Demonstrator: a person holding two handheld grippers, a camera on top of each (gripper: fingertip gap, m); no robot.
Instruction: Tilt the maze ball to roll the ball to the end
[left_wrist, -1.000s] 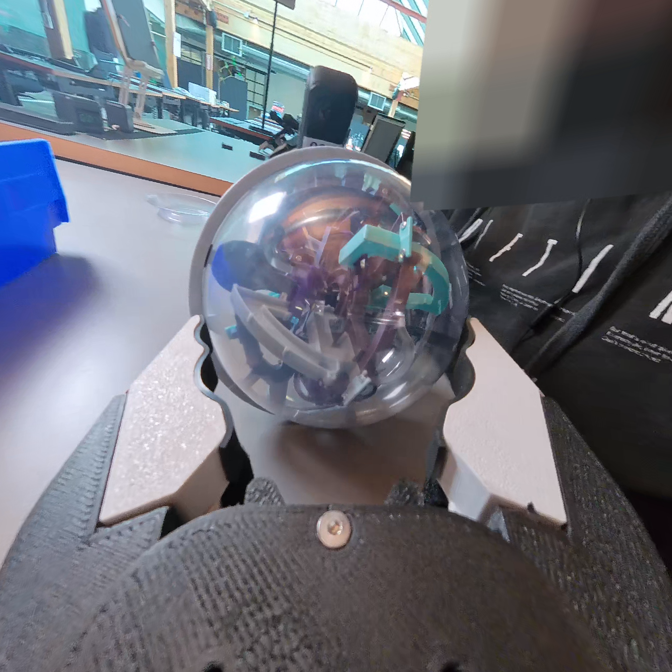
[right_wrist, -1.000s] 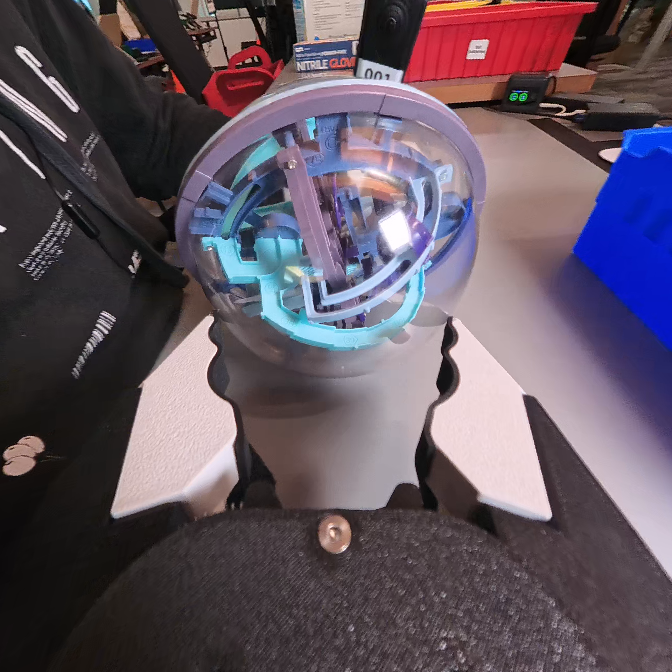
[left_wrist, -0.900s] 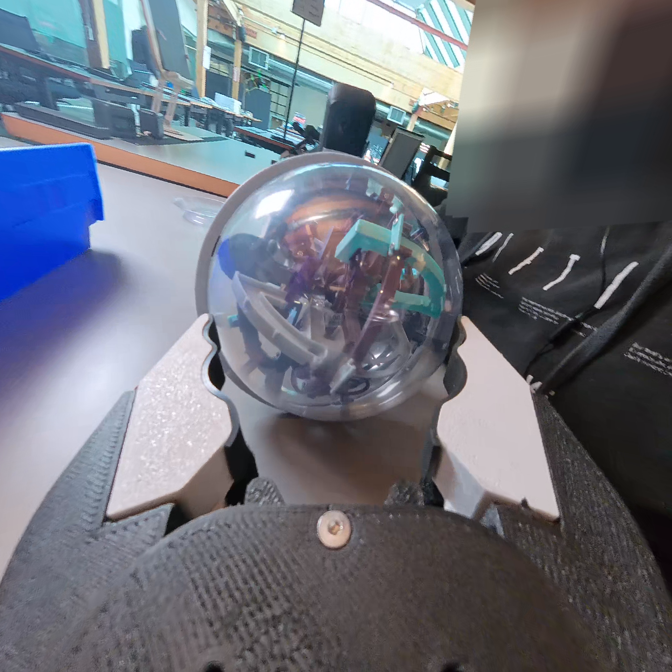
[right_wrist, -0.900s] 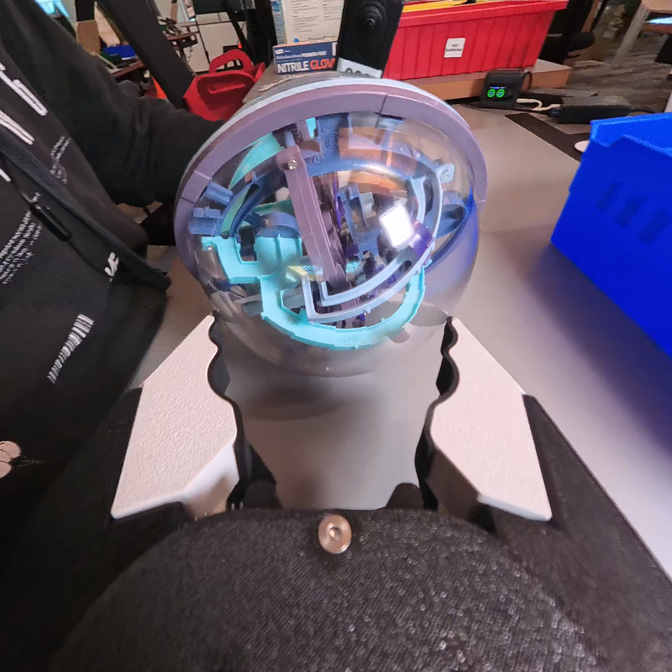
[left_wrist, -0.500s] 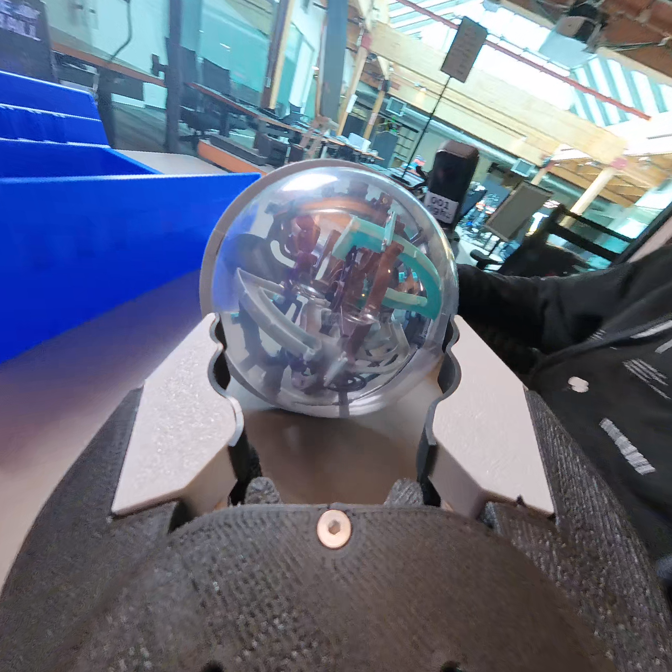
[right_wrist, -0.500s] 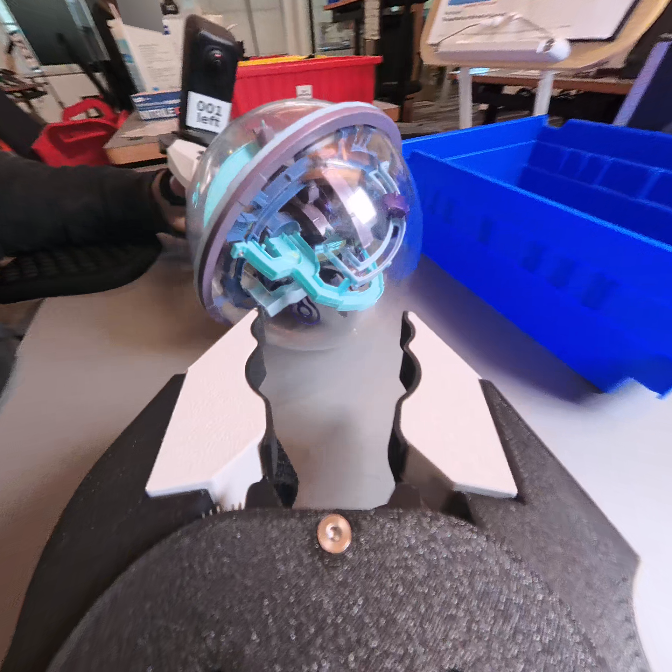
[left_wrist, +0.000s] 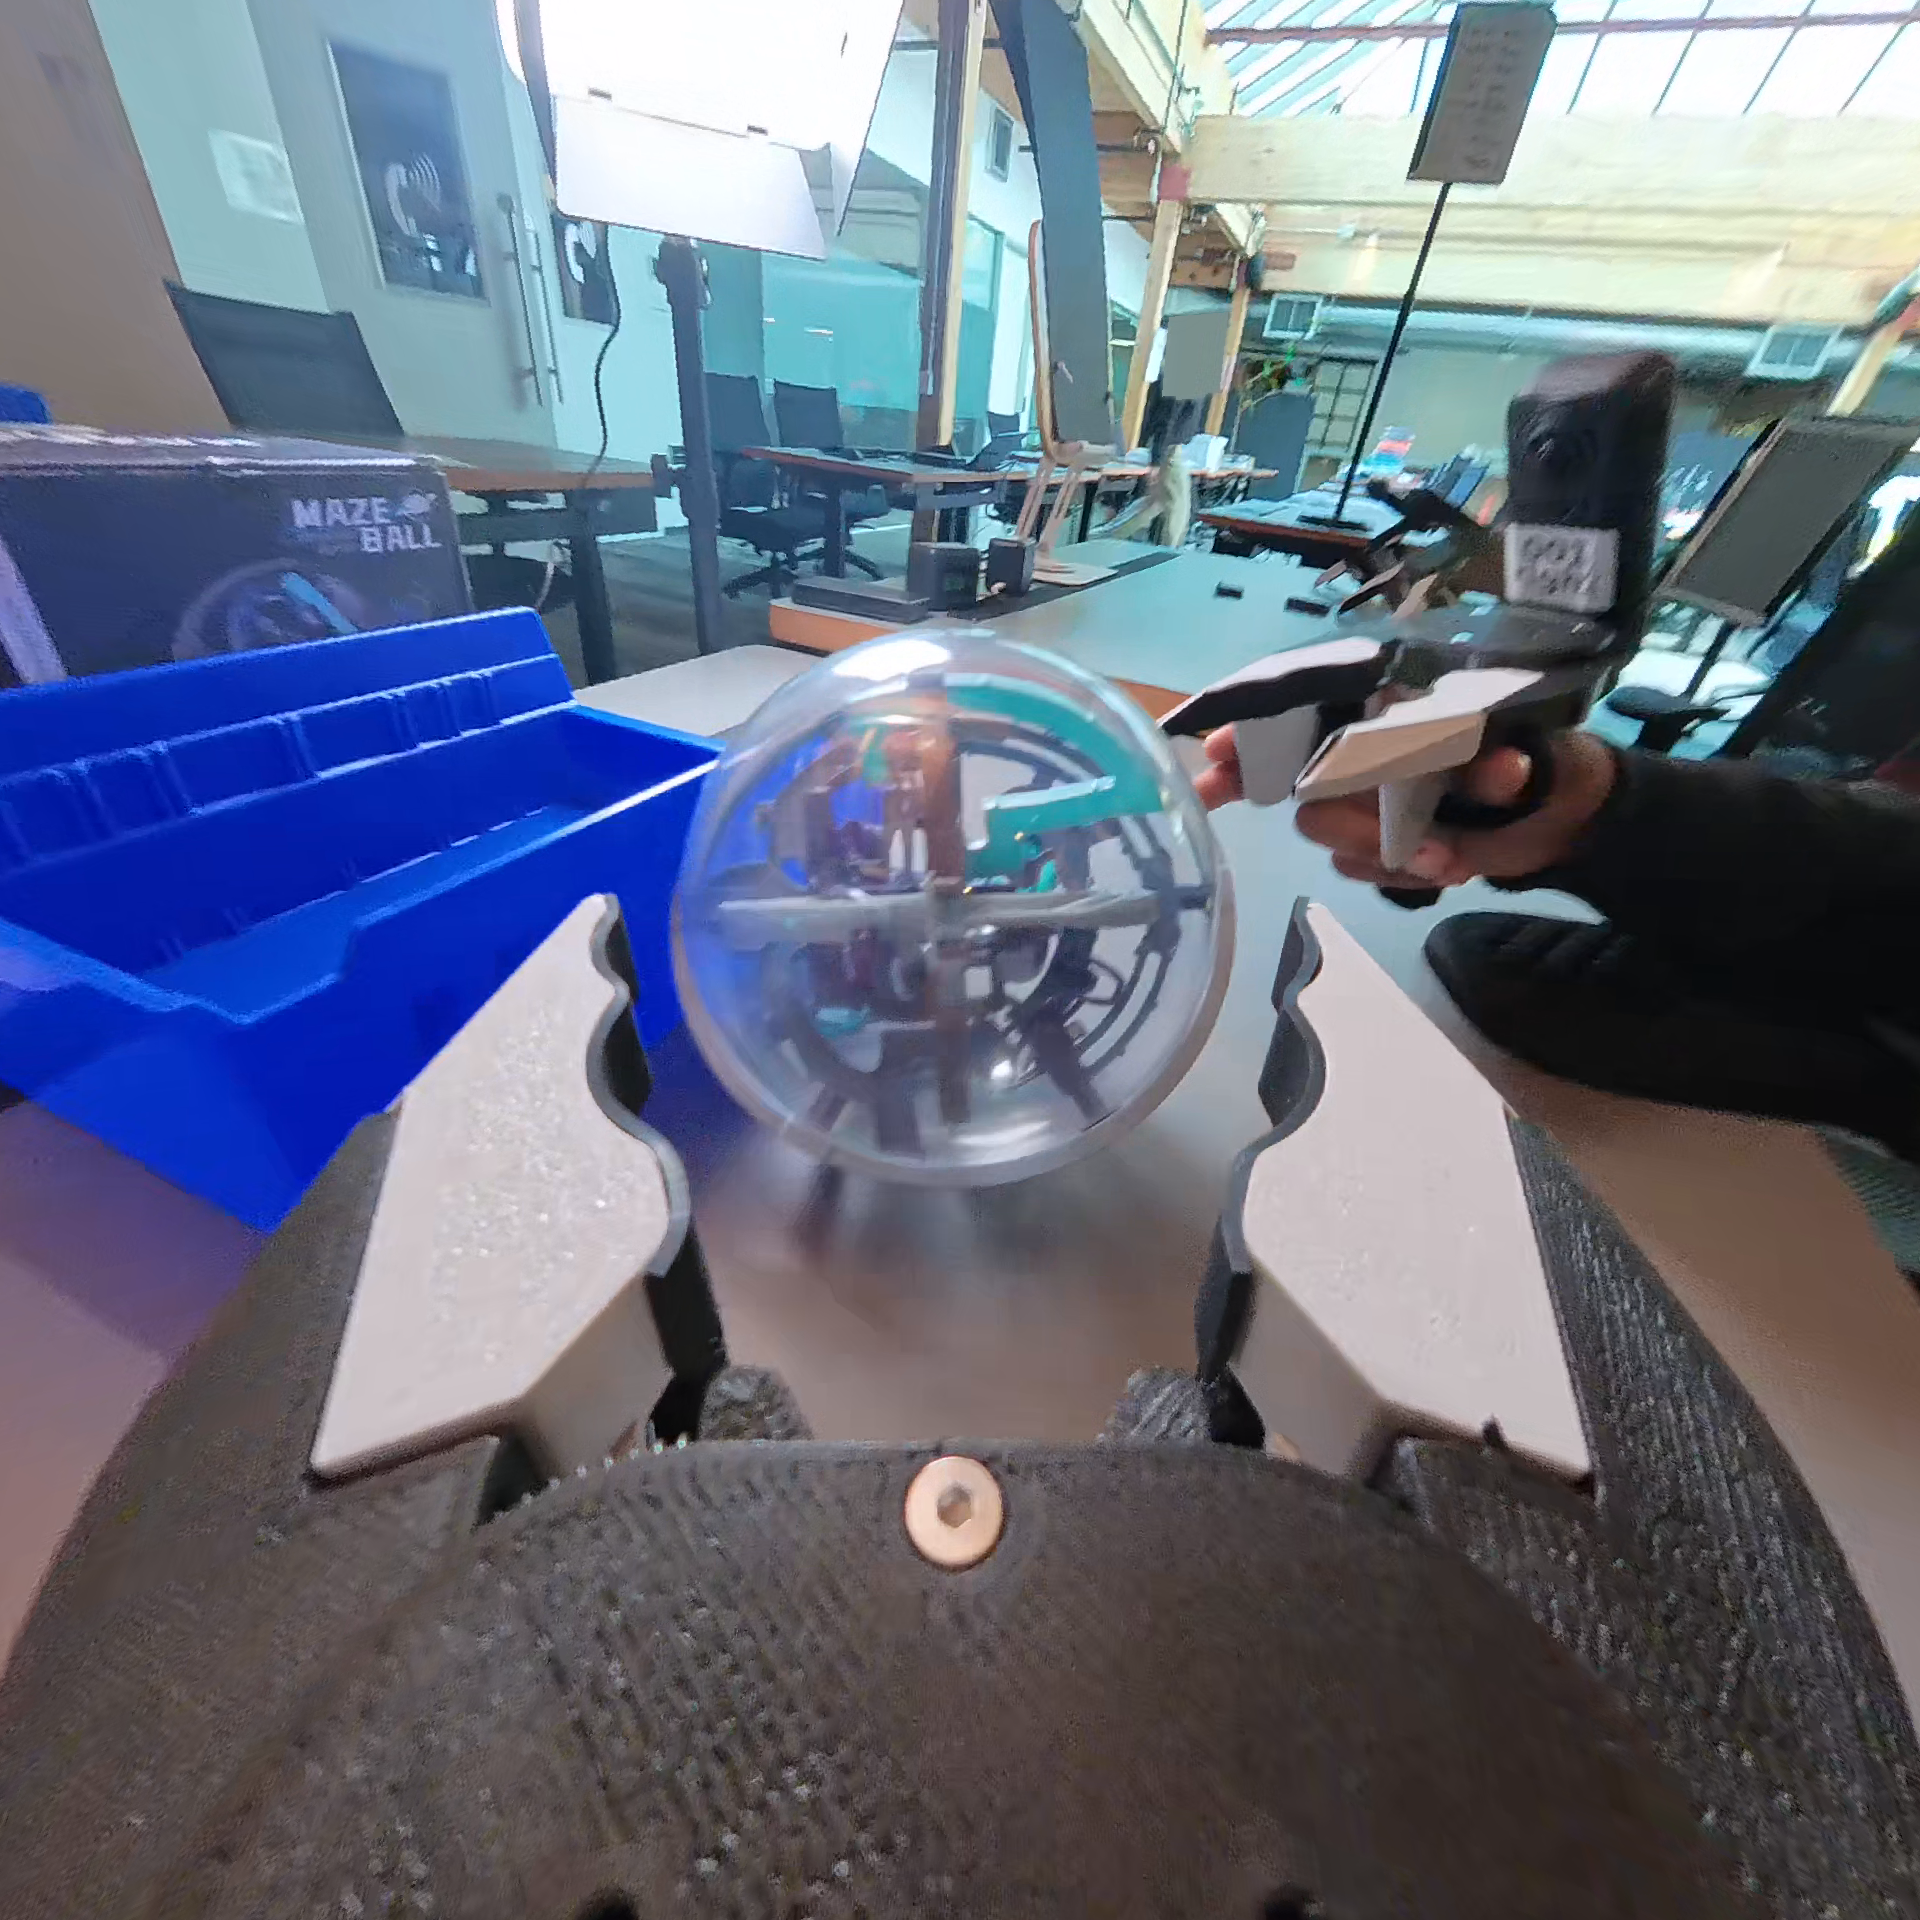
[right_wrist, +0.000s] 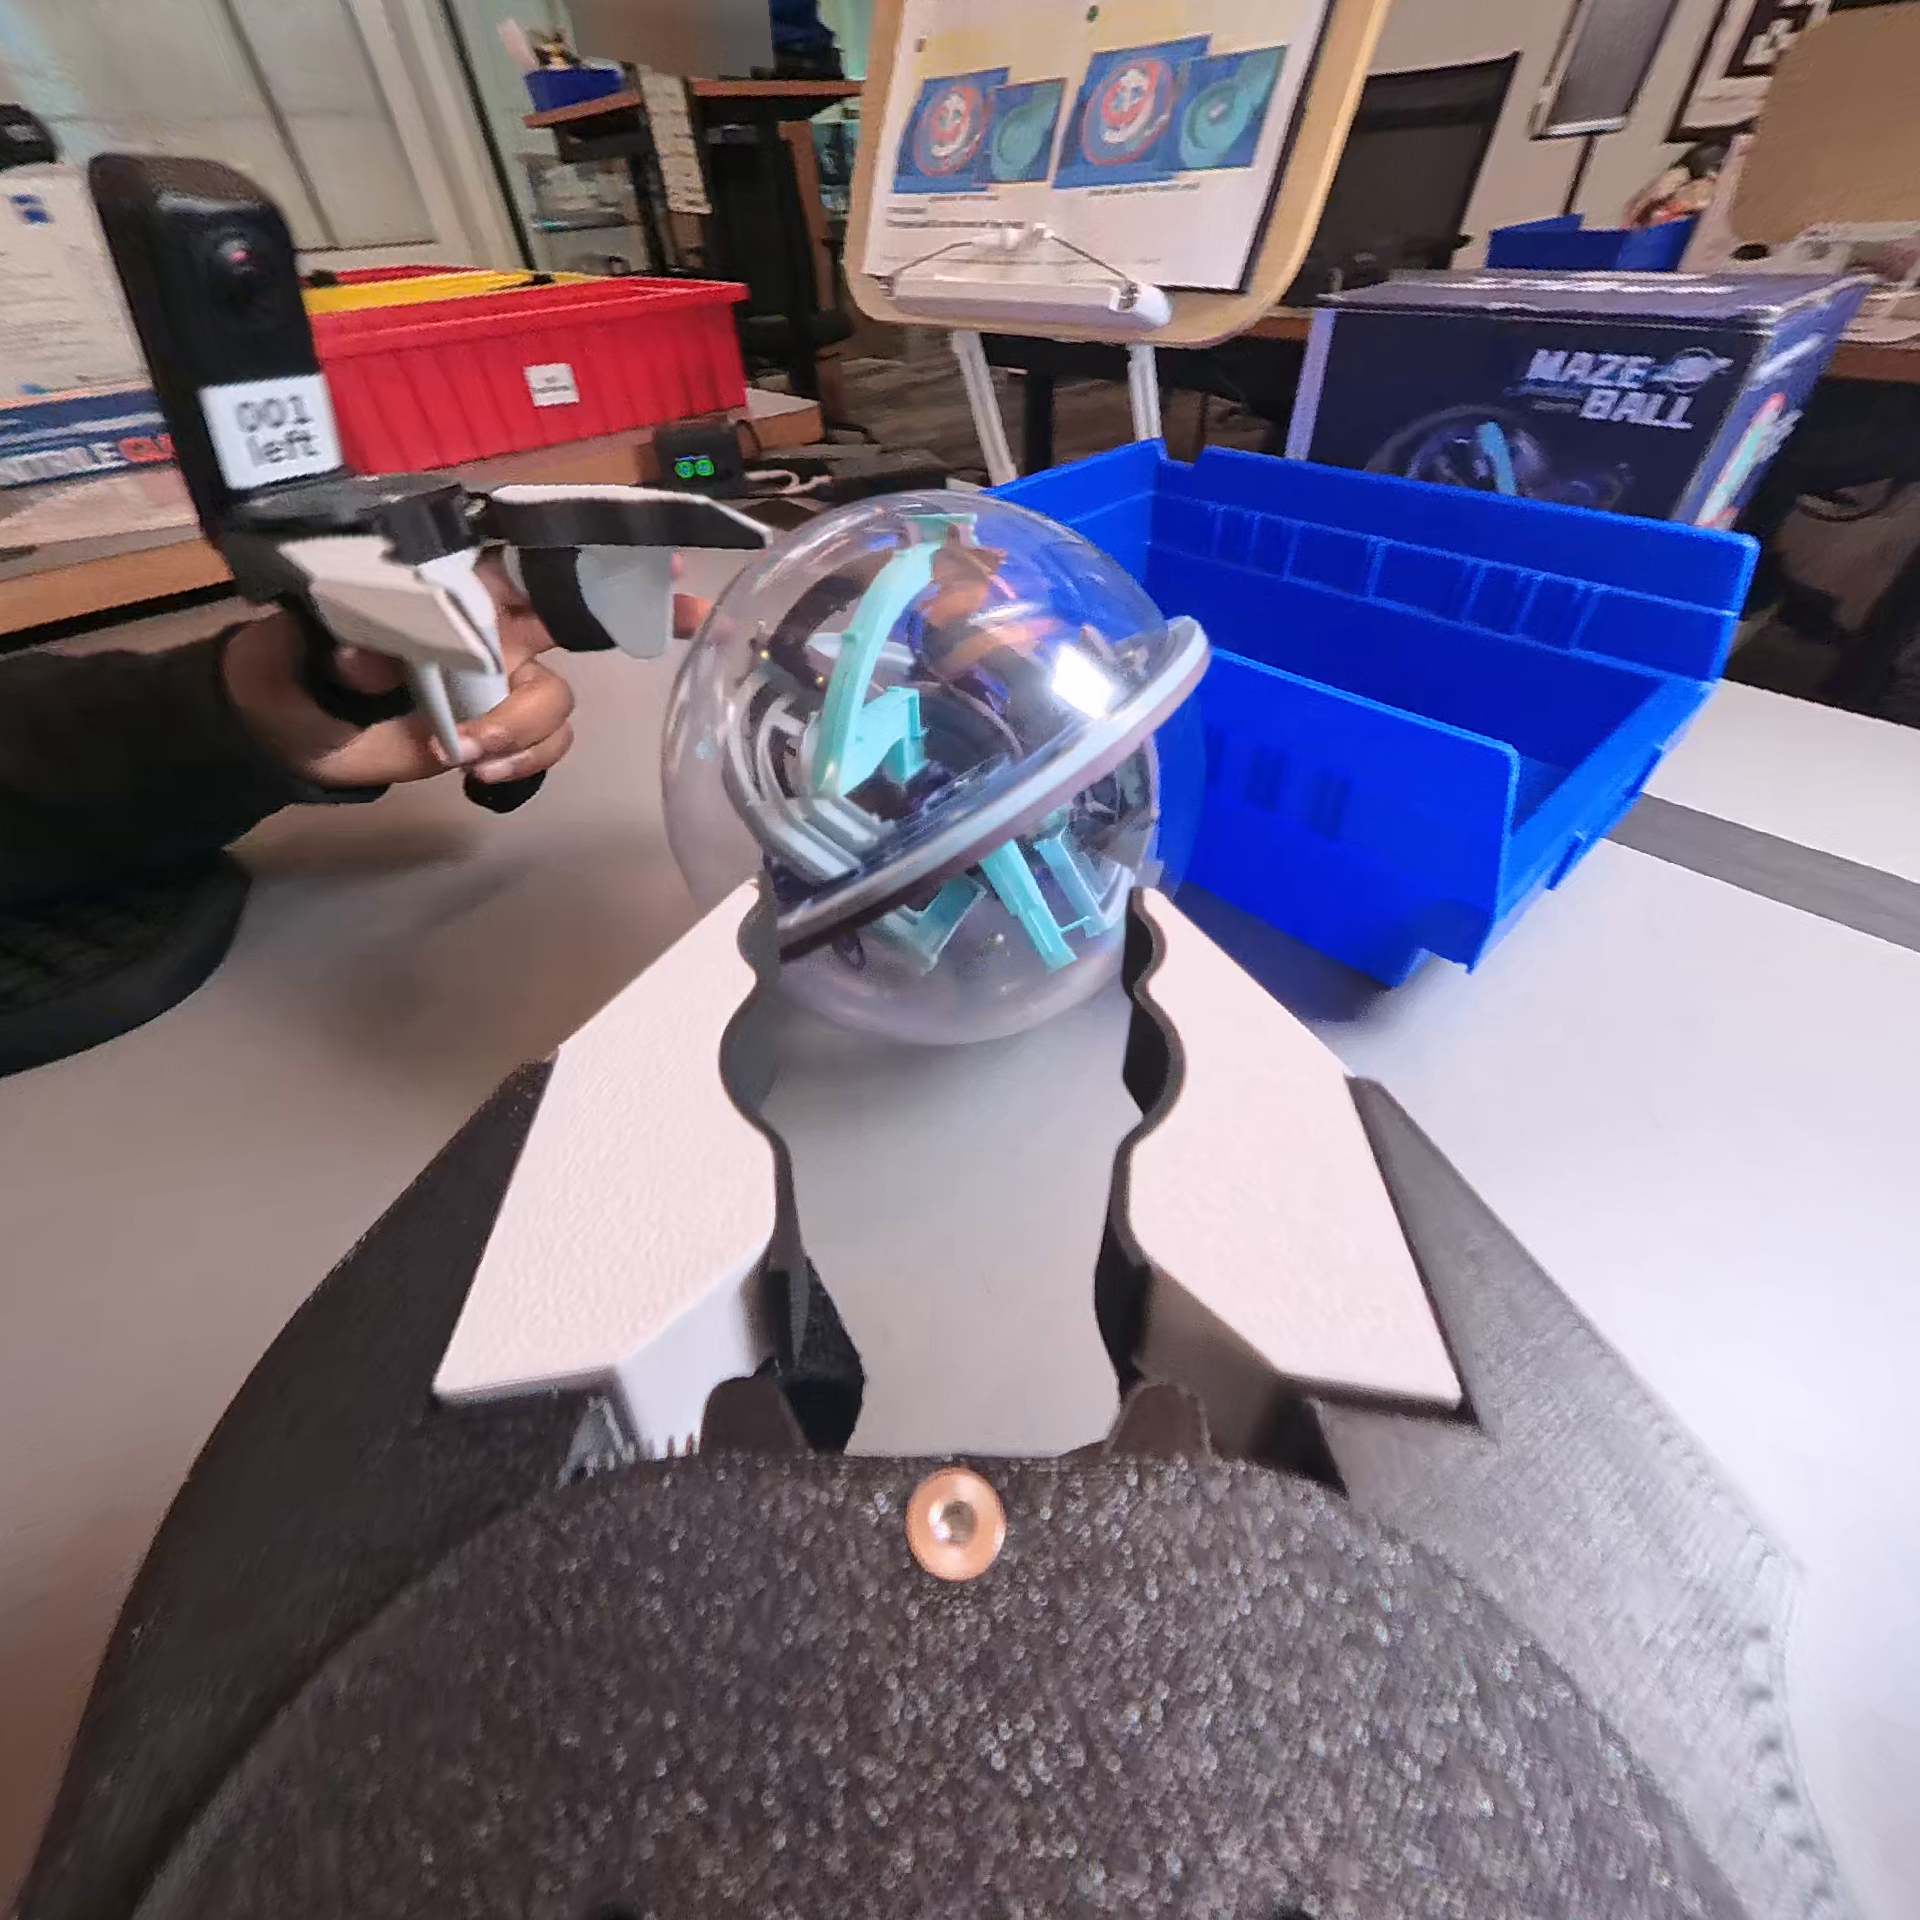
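Observation:
The maze ball (left_wrist: 951, 909), a clear sphere with teal, grey and brown tracks inside, rests on the grey table (left_wrist: 1621, 1195). My left gripper (left_wrist: 951, 914) is wide open, its white fingers (left_wrist: 520, 1143) just short of the ball on either side. My right gripper (right_wrist: 940, 904) is open and empty, the ball (right_wrist: 925, 769) just beyond its tips. Each gripper shows in the other's view, level with the ball's upper side: the right one (left_wrist: 1226, 748) and the left one (right_wrist: 707, 582). I cannot make out the small inner ball.
A blue bin (left_wrist: 312, 852) stands right beside the ball, also in the right wrist view (right_wrist: 1455, 727). A dark product box (right_wrist: 1558, 395) stands behind the bin. A red crate (right_wrist: 520, 364) and a clipboard stand (right_wrist: 1081, 156) are farther back. A person's sleeved arm (left_wrist: 1714, 935) holds the right gripper.
Both grippers held the ball up near the person's body. The ball now sits on the table by the blue bin. Both grippers have let go and drawn back.

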